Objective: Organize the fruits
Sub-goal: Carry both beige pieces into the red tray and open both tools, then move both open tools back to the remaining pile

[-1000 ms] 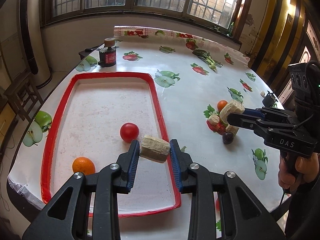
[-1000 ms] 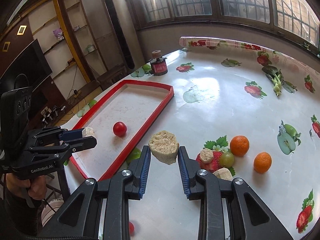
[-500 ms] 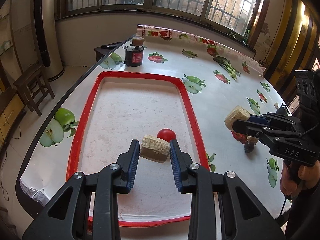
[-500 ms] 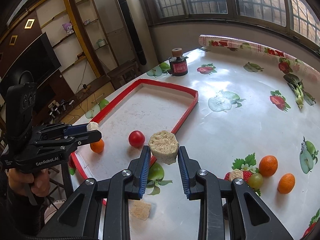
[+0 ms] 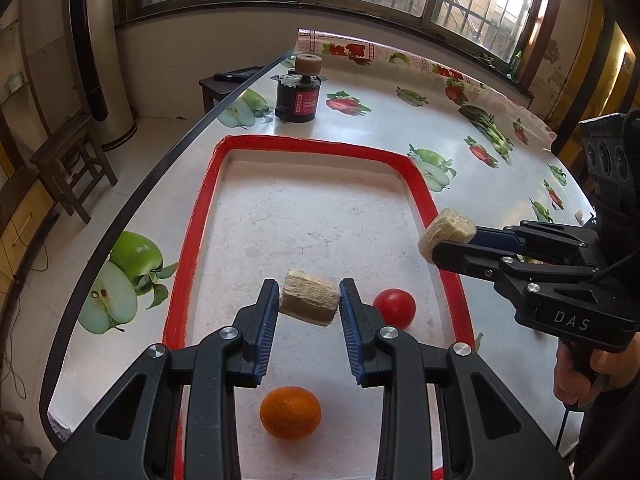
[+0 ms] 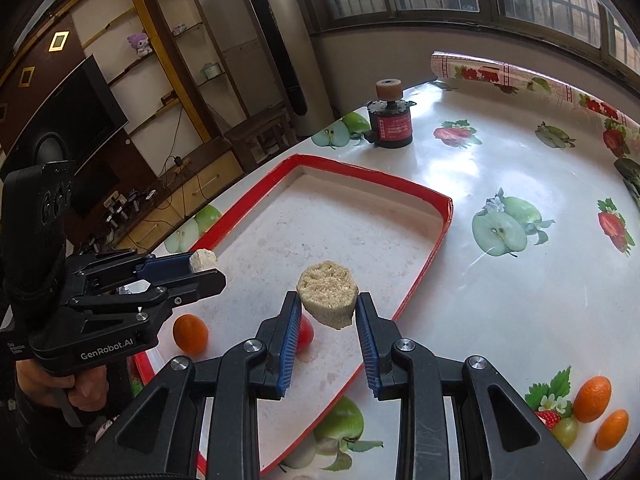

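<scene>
Each gripper's fingers were clamped on a beige chunk. The left gripper [image 5: 308, 304] held its chunk [image 5: 309, 297] over the red tray [image 5: 192, 240]; the right gripper [image 6: 329, 320] held its chunk [image 6: 327, 294] over the same tray.

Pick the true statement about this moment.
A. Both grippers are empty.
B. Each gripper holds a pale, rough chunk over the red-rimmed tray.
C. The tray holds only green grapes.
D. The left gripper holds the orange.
B: the left gripper clamps one pale chunk and the right gripper another pale chunk, both above the red-rimmed tray, where an orange and a red fruit lie loose.
</scene>
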### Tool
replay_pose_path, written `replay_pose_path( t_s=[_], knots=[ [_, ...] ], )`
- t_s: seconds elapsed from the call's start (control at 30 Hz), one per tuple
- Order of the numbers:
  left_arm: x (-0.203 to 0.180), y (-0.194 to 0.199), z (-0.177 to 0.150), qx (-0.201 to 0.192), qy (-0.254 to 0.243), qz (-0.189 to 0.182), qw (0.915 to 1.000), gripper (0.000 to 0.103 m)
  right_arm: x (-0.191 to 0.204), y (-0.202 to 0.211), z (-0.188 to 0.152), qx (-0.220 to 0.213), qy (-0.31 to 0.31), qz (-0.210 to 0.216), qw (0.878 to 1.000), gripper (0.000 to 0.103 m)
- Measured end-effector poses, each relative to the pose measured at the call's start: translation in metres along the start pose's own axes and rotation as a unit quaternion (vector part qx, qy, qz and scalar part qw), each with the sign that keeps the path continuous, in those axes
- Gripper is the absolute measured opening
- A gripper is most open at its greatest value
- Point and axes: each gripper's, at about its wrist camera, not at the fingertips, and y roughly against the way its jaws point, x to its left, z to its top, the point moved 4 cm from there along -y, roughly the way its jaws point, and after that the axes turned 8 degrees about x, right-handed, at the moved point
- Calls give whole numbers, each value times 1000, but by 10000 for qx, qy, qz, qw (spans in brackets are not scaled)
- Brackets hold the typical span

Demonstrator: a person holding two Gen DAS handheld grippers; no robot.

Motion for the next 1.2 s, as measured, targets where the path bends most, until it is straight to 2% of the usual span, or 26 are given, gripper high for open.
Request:
replay_pose_path(
  t_s=[0.4, 0.57, 0.63, 0.7, 0.77, 0.8, 0.97, 1.2],
  knots=[
    [12, -29, -1, 410, 108, -35, 9991, 28, -4, -55, 18, 460, 61, -98, 9989, 28],
    [13, -35, -2, 497, 173, 72, 9986, 29, -5, -65, 19, 544, 63, -120, 9984, 32],
    [15, -33, -3, 491, 213, 80, 9985, 32, -5, -64, 19, 524, 61, -136, 9985, 33],
    [16, -29, -2, 437, 240, 136, 9987, 49, -4, -61, 18, 503, 58, -124, 9986, 35],
    [16, -24, -1, 340, 250, 199, 9989, 57, -4, -54, 17, 430, 51, -109, 9990, 39],
    [16, -22, -1, 319, 246, 212, 9990, 57, -4, -49, 16, 382, 42, -92, 9992, 43],
    [9, -13, -3, 249, 248, 155, 9993, 57, -5, -17, 6, 137, 44, -87, 9999, 43],
    [-22, 9, -8, 61, 25, -64, 10000, 57, -18, 32, -27, -152, -90, -161, 9997, 45]
  ],
)
